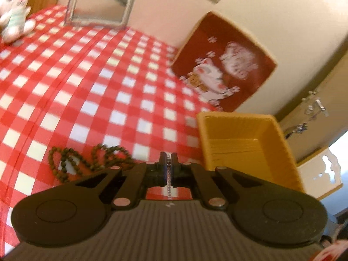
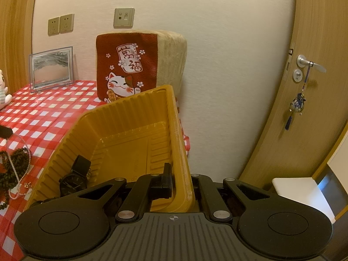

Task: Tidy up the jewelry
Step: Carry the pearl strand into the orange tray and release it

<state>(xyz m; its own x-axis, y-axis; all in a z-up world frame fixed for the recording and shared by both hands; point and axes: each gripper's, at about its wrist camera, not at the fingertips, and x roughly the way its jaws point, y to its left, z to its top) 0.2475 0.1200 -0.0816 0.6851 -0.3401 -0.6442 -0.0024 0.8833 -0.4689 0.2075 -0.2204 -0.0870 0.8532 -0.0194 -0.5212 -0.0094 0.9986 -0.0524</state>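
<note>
Hanging from the left hand-held gripper (image 1: 168,163), a silver chain (image 1: 168,178).

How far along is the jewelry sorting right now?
Done: a black watch already lies in the yellow tray. In hand: the left hand-held gripper is shut on a thin silver chain, while the right hand-held gripper clamps the tray's wall. Left: the dark bead necklace and a pearl strand remain on the checkered cloth.
</note>
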